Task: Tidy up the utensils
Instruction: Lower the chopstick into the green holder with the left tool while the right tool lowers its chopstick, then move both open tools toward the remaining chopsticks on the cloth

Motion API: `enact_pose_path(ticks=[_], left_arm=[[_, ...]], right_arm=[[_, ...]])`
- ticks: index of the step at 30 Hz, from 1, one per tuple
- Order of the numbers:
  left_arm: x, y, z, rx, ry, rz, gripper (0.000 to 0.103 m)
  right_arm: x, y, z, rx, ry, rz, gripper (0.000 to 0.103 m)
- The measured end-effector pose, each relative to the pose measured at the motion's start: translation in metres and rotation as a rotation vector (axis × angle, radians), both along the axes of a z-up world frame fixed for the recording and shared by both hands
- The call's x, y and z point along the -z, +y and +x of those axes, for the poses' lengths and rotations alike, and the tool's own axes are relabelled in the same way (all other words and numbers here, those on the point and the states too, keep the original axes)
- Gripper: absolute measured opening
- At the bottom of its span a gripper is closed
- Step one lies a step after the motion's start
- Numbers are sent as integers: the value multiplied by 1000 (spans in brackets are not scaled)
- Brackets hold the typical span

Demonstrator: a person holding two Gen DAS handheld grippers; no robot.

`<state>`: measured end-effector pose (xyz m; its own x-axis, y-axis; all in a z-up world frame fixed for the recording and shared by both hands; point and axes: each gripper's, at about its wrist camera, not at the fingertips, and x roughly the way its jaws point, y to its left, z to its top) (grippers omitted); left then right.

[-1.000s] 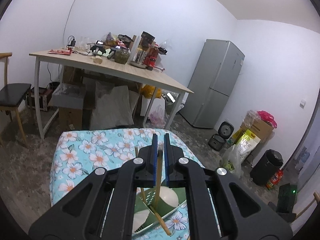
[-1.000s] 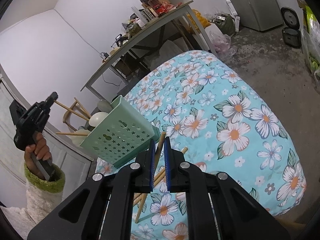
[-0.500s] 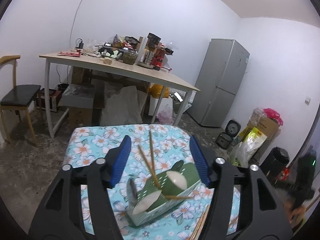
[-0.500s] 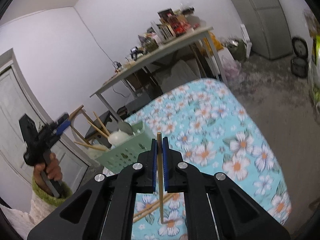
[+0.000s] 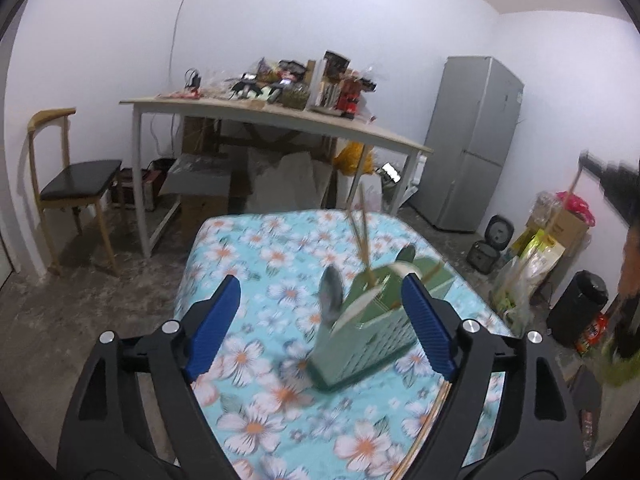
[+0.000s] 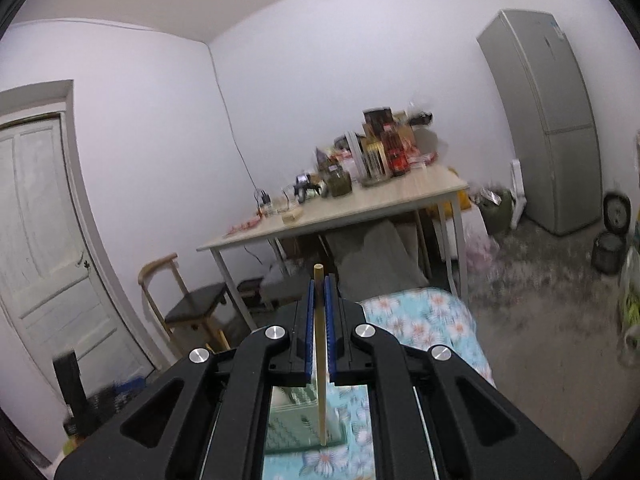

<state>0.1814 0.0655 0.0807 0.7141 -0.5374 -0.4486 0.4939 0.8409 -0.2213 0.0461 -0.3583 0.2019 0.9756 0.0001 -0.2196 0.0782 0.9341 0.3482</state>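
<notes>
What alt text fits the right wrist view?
The right gripper is shut on a single wooden chopstick, held upright between its blue fingers above the green perforated utensil basket on a floral tablecloth. Behind stand a cluttered wooden table, a wooden chair, a white door and a grey fridge.

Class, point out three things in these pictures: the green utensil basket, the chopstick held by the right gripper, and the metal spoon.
green utensil basket (image 5: pixel 362 354): left wrist view, perforated side wall.
chopstick (image 6: pixel 319 344): right wrist view, mid-shaft.
metal spoon (image 5: pixel 331 294): left wrist view, bowl.
</notes>
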Motion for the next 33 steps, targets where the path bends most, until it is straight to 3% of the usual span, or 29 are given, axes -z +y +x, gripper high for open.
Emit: enact_pose_path(ticks=[5,12,23,33], left_arm=[[28,5,-5,-19,74,33,84],[63,-3,-15,-13,172,81,87],[88,-27,-21,25,215,126,90],[92,-37,-23,33,215,138,91]], right_arm=[[-25,7,27,-29,-47,-23,5],[-32,23,64,-73,-54,-46,5],[13,44,117,-125,72,-40,5],[74,55,152,-174,270,-1,9]])
